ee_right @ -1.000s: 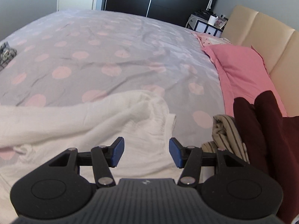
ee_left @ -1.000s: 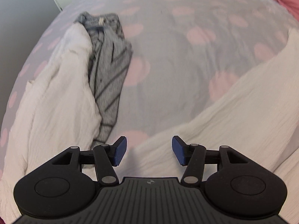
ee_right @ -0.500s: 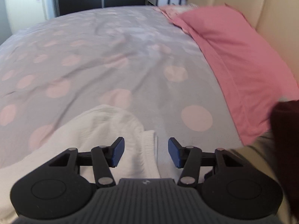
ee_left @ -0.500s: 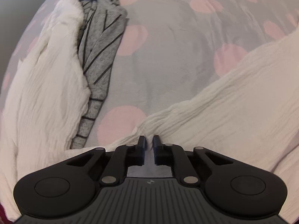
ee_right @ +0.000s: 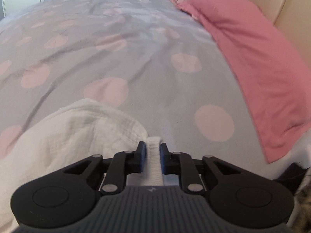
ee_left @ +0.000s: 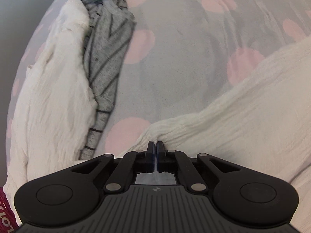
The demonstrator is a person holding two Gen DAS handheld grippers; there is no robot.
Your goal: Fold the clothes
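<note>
Two grippers – left gripper (ee_left: 155, 145) clamped on white garment (ee_left: 243, 106); right gripper (ee_right: 152, 149) closing around its waistband (ee_right: 153, 155).

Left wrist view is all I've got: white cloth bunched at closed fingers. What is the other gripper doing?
Observer: The right gripper has a band of the white garment between its pads, and its jaws are closing on it.
Operator: Anything beside it that I can't see?
Observer: A pink pillow lies along the bed's right side, against a beige headboard.
Operator: Is my grey striped top over there too?
Observer: No, the right wrist view shows none of it; only the spotted bedcover stretches ahead.
</note>
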